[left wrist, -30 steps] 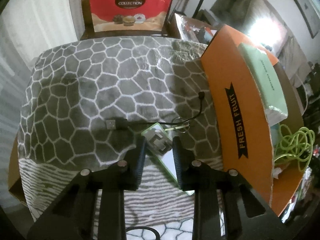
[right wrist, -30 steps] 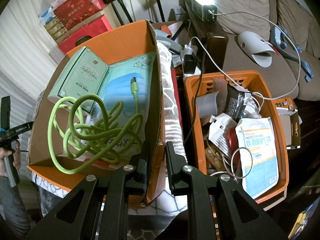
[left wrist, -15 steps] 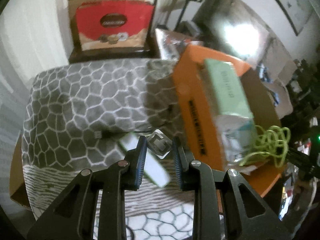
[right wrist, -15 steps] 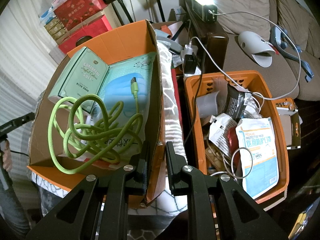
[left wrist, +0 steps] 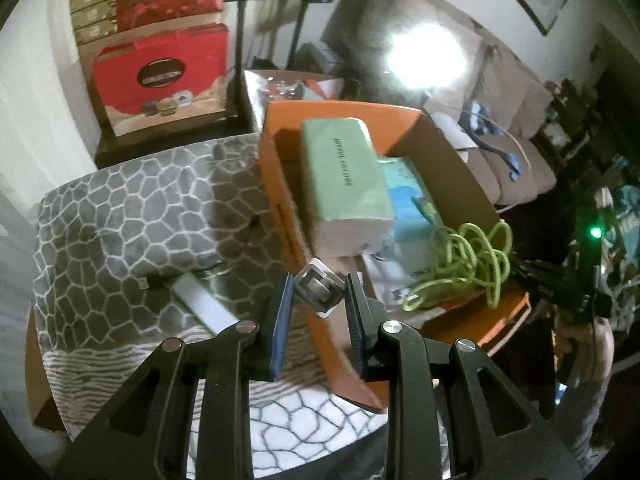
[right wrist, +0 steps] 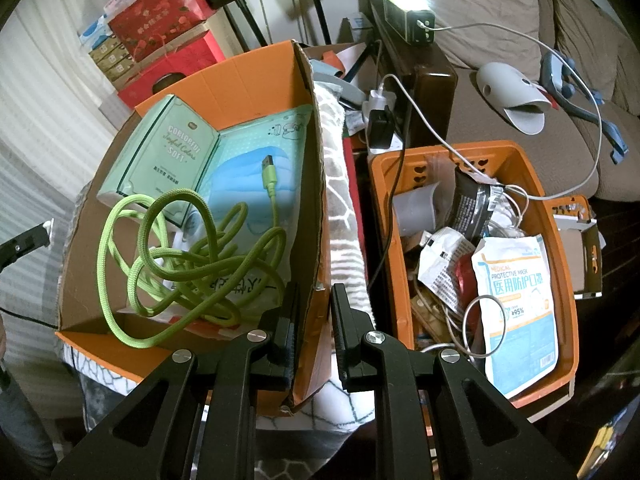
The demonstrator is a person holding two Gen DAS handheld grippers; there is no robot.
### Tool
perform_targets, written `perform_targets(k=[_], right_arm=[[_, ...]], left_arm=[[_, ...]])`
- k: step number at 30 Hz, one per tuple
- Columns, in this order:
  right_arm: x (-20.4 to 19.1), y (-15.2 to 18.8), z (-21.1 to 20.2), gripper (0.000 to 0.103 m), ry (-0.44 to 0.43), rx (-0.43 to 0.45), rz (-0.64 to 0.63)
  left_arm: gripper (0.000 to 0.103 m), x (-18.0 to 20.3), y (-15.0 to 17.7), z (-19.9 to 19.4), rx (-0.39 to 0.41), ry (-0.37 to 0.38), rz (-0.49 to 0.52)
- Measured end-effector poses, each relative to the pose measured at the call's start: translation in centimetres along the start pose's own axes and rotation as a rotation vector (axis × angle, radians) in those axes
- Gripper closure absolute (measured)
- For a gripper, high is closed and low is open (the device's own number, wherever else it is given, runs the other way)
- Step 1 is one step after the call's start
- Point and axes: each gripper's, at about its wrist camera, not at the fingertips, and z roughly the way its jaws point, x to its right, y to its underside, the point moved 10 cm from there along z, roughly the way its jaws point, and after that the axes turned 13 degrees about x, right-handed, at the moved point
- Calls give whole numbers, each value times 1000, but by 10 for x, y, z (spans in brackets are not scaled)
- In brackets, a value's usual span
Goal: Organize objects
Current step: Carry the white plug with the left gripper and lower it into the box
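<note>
My left gripper (left wrist: 319,300) is shut on a small grey square block (left wrist: 319,293) with a maze-like face, held in the air over the near left wall of the orange cardboard box (left wrist: 280,200). Inside the box lie a green tissue pack (left wrist: 344,176), a blue mask pack (right wrist: 248,184) and a tangled lime-green cable (right wrist: 180,252). My right gripper (right wrist: 316,312) is shut on the box's right wall (right wrist: 316,200), one finger on each side of it. That box sits on a grey patterned blanket (left wrist: 132,208).
A flat white slab (left wrist: 204,306) and a black USB cable (left wrist: 146,282) lie on the blanket left of the box. An orange plastic basket (right wrist: 568,280) full of packets and wires stands to the right. Red gift boxes (left wrist: 160,76) are stacked behind; a sofa (right wrist: 500,12) is at the far right.
My left gripper lifted the small grey block off the blanket and carried it up and right, over the box's near wall. The right gripper and the box did not move.
</note>
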Motion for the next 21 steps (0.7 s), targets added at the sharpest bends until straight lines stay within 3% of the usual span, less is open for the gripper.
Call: perform_targets(k=[16, 21], right_arm=[[-5, -4, -7, 90, -32, 9, -17], [-3, -4, -8, 90, -96, 0, 17]], left_arm=[[79, 38, 10, 6, -41, 37, 74], [79, 45, 17, 13, -68, 41, 101]])
